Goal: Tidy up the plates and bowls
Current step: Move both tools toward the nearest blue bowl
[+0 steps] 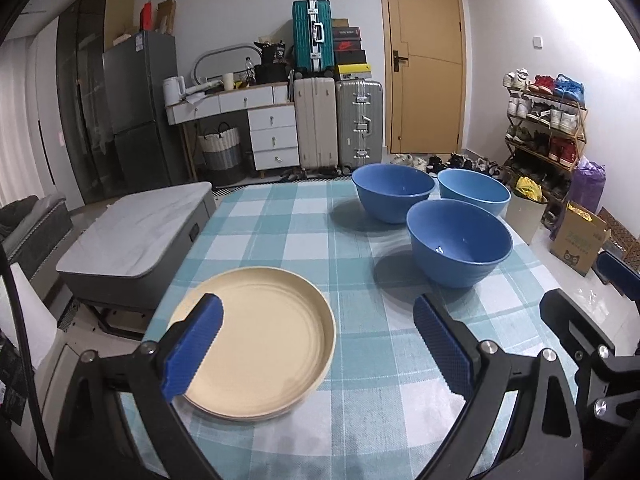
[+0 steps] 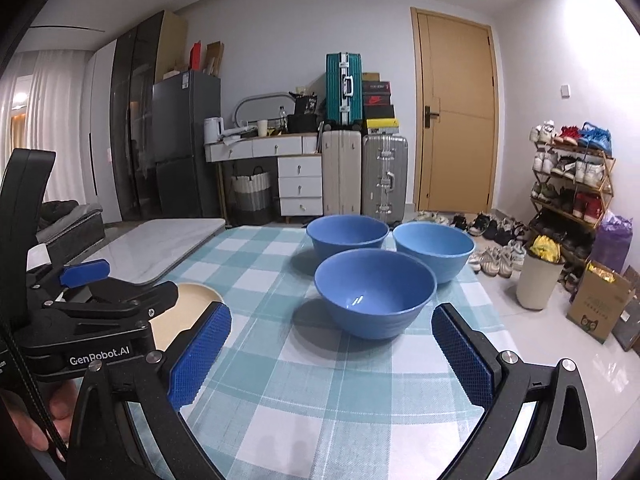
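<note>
A cream plate [image 1: 264,340] lies on the checked tablecloth [image 1: 280,216] at the near left. It looks like a stack of plates. Three blue bowls stand upright and apart: a near one [image 1: 459,242], a far left one [image 1: 393,192] and a lighter far right one [image 1: 474,192]. My left gripper [image 1: 318,344] is open and empty above the plate's right rim. My right gripper [image 2: 330,356] is open and empty, just short of the near bowl [image 2: 375,292]. The far bowls [image 2: 347,236] [image 2: 434,246] and part of the plate [image 2: 188,304] show in the right wrist view.
A low grey table [image 1: 132,236] stands left of the table. A white bin [image 2: 538,280] and a cardboard box [image 2: 598,308] stand on the floor to the right. Shoes, a shoe rack [image 2: 572,184] and suitcases [image 2: 364,176] lie beyond the far edge.
</note>
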`<state>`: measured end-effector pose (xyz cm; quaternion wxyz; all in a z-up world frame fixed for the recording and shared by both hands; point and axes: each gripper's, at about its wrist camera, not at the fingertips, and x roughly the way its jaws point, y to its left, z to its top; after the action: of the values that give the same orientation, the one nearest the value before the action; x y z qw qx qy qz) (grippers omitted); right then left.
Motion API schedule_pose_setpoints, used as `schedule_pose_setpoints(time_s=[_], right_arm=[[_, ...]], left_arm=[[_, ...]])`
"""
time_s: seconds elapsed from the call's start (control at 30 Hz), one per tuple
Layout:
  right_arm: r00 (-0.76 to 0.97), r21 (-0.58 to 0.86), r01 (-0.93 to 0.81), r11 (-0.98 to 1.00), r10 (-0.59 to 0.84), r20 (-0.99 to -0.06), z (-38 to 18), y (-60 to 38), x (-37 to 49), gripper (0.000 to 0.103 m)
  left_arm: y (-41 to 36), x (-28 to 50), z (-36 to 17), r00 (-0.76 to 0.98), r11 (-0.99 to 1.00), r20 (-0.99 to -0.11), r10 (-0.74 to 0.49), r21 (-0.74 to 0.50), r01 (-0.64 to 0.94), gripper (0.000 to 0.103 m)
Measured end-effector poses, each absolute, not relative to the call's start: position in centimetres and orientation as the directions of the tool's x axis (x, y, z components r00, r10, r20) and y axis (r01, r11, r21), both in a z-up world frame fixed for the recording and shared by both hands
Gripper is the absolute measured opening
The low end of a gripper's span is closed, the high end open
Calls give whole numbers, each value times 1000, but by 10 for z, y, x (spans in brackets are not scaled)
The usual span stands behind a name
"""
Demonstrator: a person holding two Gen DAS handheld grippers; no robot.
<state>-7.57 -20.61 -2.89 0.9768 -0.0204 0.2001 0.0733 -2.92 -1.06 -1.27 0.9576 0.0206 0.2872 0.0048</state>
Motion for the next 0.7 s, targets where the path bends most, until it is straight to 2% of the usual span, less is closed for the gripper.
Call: schedule_pose_setpoints(time_s=[0.17,0.47,0.7], right_arm=[[907,-7,-148,989,133,-400,-36,-207,-70,102],[909,15,-109,994,106,-404,-38,-223,-64,102],[903,18,-74,997,75,-423,-30,-247,-46,102]], left_arm=[[-18,-23,-22,795,997,-607,17,65,29,97],[-27,-12,-26,771,996,-637,-3,66,58,97],[-36,32,-18,741,995,-671,-24,57,83,97]])
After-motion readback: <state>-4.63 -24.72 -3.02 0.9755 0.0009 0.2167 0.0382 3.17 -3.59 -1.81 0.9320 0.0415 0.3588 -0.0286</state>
